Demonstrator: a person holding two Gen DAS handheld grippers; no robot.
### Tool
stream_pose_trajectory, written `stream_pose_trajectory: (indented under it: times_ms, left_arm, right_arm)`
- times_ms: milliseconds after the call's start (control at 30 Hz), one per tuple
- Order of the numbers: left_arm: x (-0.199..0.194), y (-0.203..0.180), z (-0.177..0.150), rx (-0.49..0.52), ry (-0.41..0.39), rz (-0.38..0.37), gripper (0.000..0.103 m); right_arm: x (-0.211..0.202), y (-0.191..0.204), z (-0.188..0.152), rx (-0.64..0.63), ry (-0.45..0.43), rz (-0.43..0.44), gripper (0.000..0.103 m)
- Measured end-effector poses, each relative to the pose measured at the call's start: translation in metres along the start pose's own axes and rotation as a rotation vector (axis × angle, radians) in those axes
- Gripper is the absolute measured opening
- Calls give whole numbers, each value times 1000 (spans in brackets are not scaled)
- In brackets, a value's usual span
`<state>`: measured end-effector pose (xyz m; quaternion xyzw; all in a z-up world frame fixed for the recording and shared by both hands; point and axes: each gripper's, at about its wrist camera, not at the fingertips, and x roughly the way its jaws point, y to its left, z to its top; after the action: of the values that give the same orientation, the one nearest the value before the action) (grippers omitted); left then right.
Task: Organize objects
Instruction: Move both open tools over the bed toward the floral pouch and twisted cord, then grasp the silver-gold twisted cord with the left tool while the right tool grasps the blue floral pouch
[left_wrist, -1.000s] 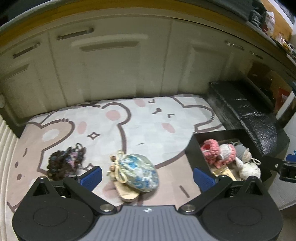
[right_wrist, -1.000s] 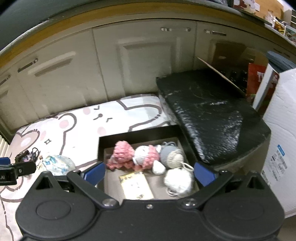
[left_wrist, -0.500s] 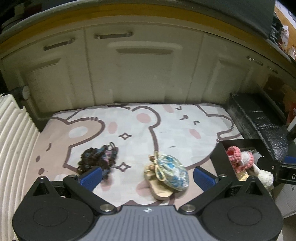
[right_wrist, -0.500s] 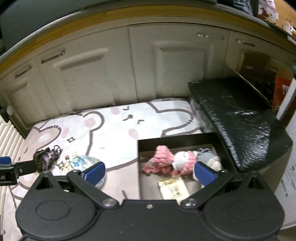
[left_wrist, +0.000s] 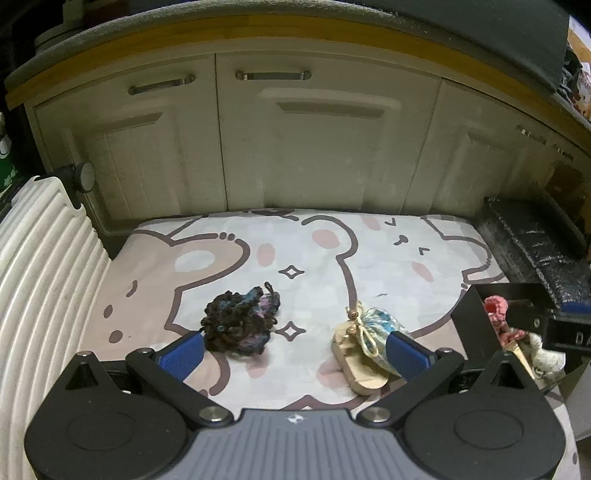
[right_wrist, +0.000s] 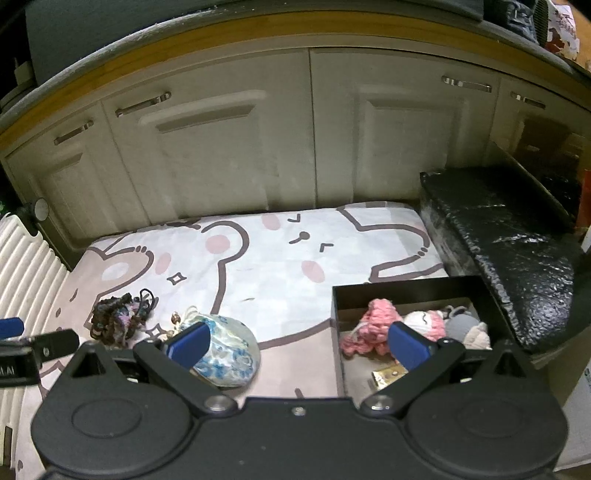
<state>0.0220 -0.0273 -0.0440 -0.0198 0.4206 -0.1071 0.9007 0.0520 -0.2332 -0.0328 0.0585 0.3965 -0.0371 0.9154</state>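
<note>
A dark yarn bundle (left_wrist: 240, 323) lies on the bear-print mat (left_wrist: 314, 258), just ahead of my left gripper's left finger. A blue-patterned drawstring pouch (left_wrist: 380, 325) rests on a wooden piece (left_wrist: 360, 369) by its right finger. My left gripper (left_wrist: 293, 356) is open and empty. In the right wrist view the pouch (right_wrist: 227, 349) and yarn bundle (right_wrist: 118, 321) lie at the left, and a black box (right_wrist: 369, 291) holds pink, white and grey crochet toys (right_wrist: 380, 321). My right gripper (right_wrist: 297, 341) is open and empty above the mat.
Cream cabinet doors (left_wrist: 325, 147) stand behind the mat. A white ribbed panel (left_wrist: 40, 277) runs along the left. A black wrapped block (right_wrist: 517, 240) lies right of the box. A small gold card (right_wrist: 386, 374) lies in the box.
Both grippers have swung to the left. The yarn bundle and pouch now sit more central in the left view, and the box has slid toward the right in both views.
</note>
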Motion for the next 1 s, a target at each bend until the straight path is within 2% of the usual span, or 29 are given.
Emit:
stream_pose_trajectory:
  times_ms: [400, 600, 700, 833, 1000]
  left_arm:
    - [2, 4, -10, 109, 16, -59, 103]
    - [13, -3, -20, 205, 82, -77, 103]
    - [18, -8, -27, 270, 118, -110, 103]
    - [28, -14, -34, 333, 178, -141, 93]
    - [42, -15, -45, 384, 258, -162, 86]
  right_arm:
    - [18, 23, 6, -4, -21, 27, 103]
    - [35, 36, 8, -16, 5, 78, 103]
    - [47, 39, 8, -14, 28, 104, 103]
    - [66, 40, 5, 16, 91, 123, 103]
    - [87, 36, 2, 118, 144, 163, 103]
